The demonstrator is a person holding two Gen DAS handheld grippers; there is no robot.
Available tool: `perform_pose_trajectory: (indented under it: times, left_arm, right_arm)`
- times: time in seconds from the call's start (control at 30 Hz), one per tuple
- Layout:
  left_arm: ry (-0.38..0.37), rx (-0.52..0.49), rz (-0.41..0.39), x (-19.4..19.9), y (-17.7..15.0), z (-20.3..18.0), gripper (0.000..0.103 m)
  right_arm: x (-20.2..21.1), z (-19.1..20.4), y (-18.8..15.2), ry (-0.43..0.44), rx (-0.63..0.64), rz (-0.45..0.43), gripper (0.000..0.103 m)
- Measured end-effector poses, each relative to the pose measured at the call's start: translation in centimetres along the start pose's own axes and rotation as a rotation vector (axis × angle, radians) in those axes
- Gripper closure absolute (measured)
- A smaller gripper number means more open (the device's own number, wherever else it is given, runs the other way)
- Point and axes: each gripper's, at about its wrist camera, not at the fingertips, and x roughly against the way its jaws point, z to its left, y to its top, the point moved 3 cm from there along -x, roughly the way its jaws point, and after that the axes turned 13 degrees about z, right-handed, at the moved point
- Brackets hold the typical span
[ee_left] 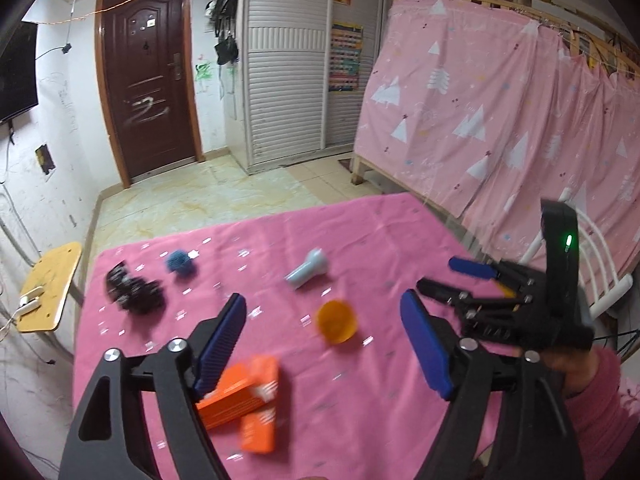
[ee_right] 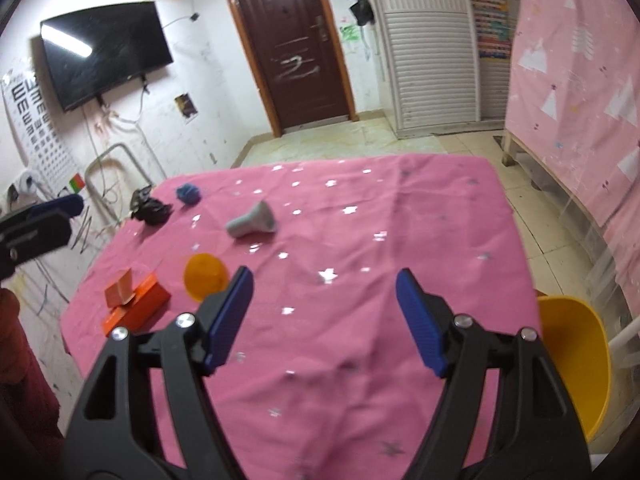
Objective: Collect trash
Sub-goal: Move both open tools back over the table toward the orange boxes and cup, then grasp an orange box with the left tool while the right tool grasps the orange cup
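On the pink-clothed table (ee_left: 380, 240) lie two orange boxes (ee_left: 244, 396), an orange cup (ee_left: 337, 320) on its side, a pale grey bottle-like piece (ee_left: 308, 272), a blue fuzzy ball (ee_left: 181, 263) and a crumpled black bag (ee_left: 134, 290). My left gripper (ee_left: 324, 348) is open and empty, above the boxes and cup. My right gripper (ee_right: 324, 316) is open and empty over the table's near middle; it also shows in the left wrist view (ee_left: 444, 276). The same things show in the right wrist view: boxes (ee_right: 134, 302), cup (ee_right: 205, 276), grey piece (ee_right: 253, 221), ball (ee_right: 188, 193), bag (ee_right: 152, 210).
A yellow bin (ee_right: 576, 364) stands at the table's right edge. A yellow stool (ee_left: 50, 286) stands left of the table. A pink-curtained bed frame (ee_left: 500, 120) runs along the right. A door (ee_left: 146, 80), a wardrobe (ee_left: 288, 64) and a wall TV (ee_right: 106, 50) are beyond.
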Motion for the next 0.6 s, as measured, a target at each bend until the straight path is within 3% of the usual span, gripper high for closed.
perform_pose_trajectory:
  times: [0.17, 0.43, 0.6]
  left_arm:
    - [0.022, 0.023, 0.029, -0.6, -2.6, 3.5, 0.027]
    - [0.020, -0.047, 0.058, -1.8, -5.6, 5.6, 0.027]
    - [0.025, -0.033, 0.085, -2.5, -6.8, 7.7, 0.027]
  right_arm:
    - [-1.4, 2.8, 0.4, 0.003, 0.042, 0.029, 0.026]
    - [-3.3, 5.6, 0.6, -0.012, 0.082, 0.075, 0.026]
    - [-4.3, 6.6, 1.0, -0.026, 0.086, 0.095, 0.026]
